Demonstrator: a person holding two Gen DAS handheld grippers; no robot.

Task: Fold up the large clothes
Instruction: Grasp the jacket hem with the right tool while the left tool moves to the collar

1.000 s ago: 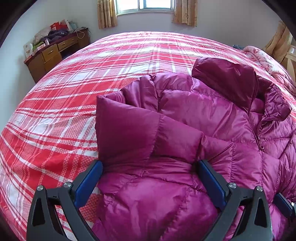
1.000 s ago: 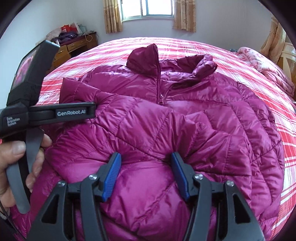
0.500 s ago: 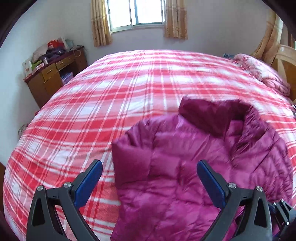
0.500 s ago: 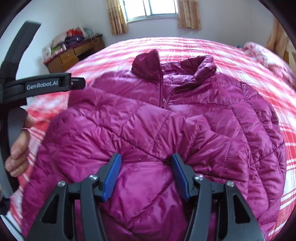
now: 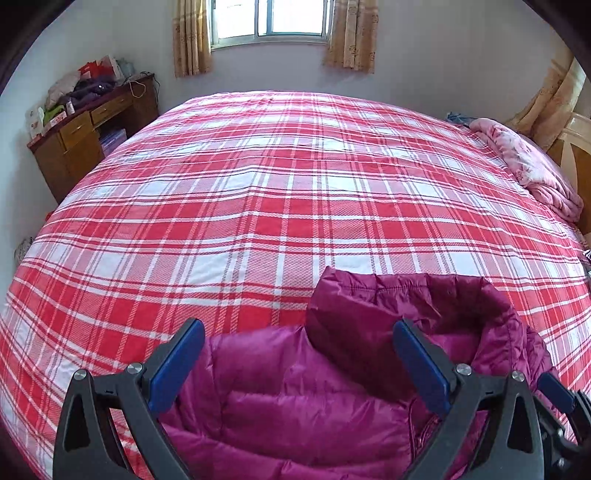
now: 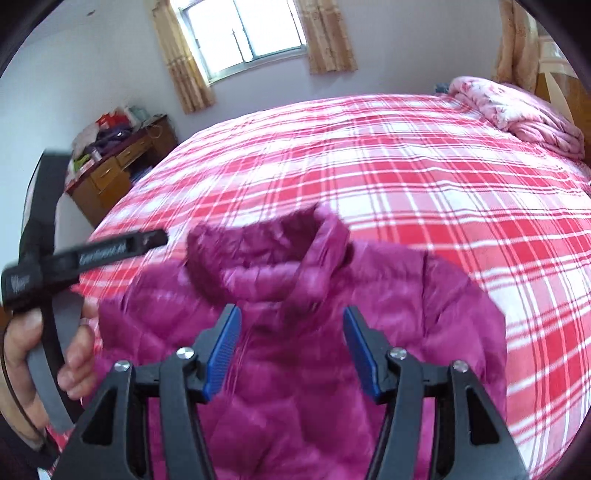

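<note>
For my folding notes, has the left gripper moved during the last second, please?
Yes. The left gripper has backed off the jacket; far more plaid bedspread shows ahead.

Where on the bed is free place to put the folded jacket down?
The plaid bedspread is bare from the jacket's collar up to the window wall. Crowded: the right far corner with the pink quilt, and the desk, which is piled with things.

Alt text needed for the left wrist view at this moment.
A magenta puffer jacket lies collar-up at the near edge of a bed covered in a red and white plaid sheet. The left tongs stand open above it, gripping nothing. A window and wooden desk sit beyond.
</note>
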